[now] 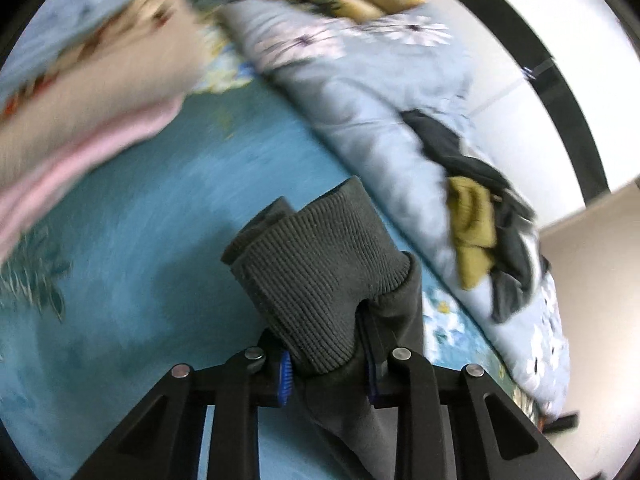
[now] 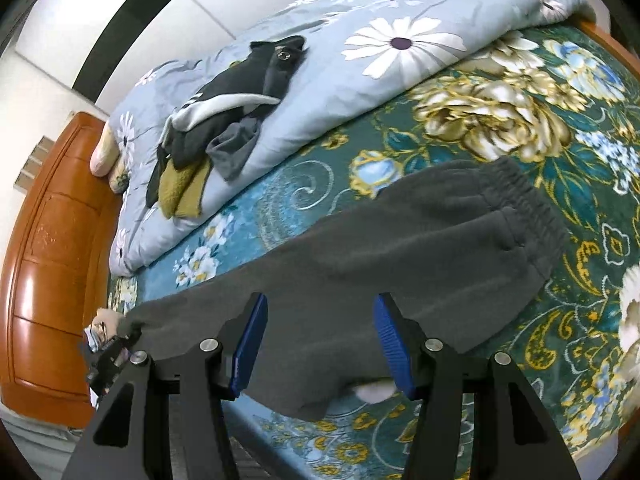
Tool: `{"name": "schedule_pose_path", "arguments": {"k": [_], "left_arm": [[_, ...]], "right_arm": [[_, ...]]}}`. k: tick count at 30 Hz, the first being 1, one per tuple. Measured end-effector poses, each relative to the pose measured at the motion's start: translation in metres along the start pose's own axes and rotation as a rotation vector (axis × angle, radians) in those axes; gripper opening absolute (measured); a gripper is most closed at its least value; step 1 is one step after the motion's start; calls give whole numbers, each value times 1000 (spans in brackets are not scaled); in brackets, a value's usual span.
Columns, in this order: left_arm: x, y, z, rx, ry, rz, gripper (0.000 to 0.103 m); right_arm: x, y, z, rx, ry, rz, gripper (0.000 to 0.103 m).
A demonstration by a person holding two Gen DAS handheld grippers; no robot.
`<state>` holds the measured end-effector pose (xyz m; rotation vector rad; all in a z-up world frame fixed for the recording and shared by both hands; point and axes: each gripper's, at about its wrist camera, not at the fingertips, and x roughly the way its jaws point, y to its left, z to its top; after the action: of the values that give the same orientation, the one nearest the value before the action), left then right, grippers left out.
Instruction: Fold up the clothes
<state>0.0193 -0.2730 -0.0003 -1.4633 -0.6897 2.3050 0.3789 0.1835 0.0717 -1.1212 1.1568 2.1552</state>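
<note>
The left tongs (image 1: 326,364) are gripping the ribbed cuff (image 1: 316,264) of the grey sweatpants (image 2: 400,248). The right tongs (image 2: 318,344) are standing wide above the sweatpants, which are lying across the bed (image 2: 520,128).

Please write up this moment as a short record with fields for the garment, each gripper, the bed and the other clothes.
garment: dark grey fleece sweatpants, spread across the bed, elastic waistband at one end
left gripper: shut on the ribbed ankle cuff
right gripper: open, blue pads either side of the grey fleece
bed: teal floral bedspread, light blue daisy-print duvet
other clothes: dark and mustard pile on the duvet
</note>
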Motion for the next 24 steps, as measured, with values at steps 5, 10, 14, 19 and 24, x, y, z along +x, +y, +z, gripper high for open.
{"name": "schedule_pose_path", "arguments": {"k": [5,10,14,19,24], "left_arm": [[-26,-53,-6,162,-49,-35,28],[-44,-97,-16,252,-73,-77,28],[-58,-120,-29,289,-80,-99,28],[-74,-144,-53,319,-80,-108,28],[-82,-161,-73,337,-76,-112,28]], "right_arm": [[1,27,-3,-48,11,5,57],[-7,46,-8,-87,2,27,57],[-18,43,-13,-81,-16,45,57],[-36,23,-18,-15,-42,90,57],[-54,12,-22,3,-62,113,57]]}}
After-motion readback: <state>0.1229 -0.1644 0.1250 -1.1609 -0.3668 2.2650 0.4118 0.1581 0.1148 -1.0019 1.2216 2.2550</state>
